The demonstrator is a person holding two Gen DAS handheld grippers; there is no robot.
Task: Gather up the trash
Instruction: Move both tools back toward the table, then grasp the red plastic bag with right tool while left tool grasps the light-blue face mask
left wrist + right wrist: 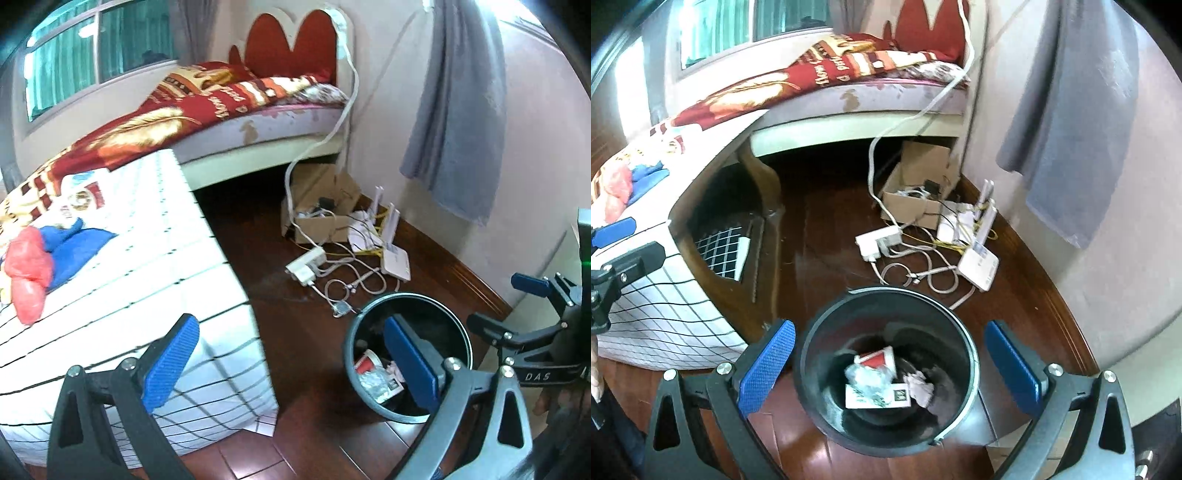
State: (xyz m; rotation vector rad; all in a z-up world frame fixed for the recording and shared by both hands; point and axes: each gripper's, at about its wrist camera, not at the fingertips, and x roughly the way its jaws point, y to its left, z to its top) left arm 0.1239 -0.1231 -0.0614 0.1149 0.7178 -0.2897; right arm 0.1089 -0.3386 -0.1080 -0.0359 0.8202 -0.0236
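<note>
A round black trash bin [964,354] stands on the dark wood floor; it also shows in the left wrist view [356,332]. Inside lie a red and white paper cup [877,360], crumpled clear plastic [868,380], a white card packet [897,397] and a crumpled tissue [919,386]. My right gripper [890,369] is open and empty, directly above the bin. My left gripper [291,360] is open and empty, between the table corner and the bin. The right gripper [532,295] shows at the right edge of the left view.
A low table with a white gridded cloth [122,258] stands at the left, bearing a red plastic bag [27,273] and blue cloth [77,243]. A power strip [879,240], router [979,267], cables and a cardboard box [919,188] lie by the wall. A bed [221,110] is behind.
</note>
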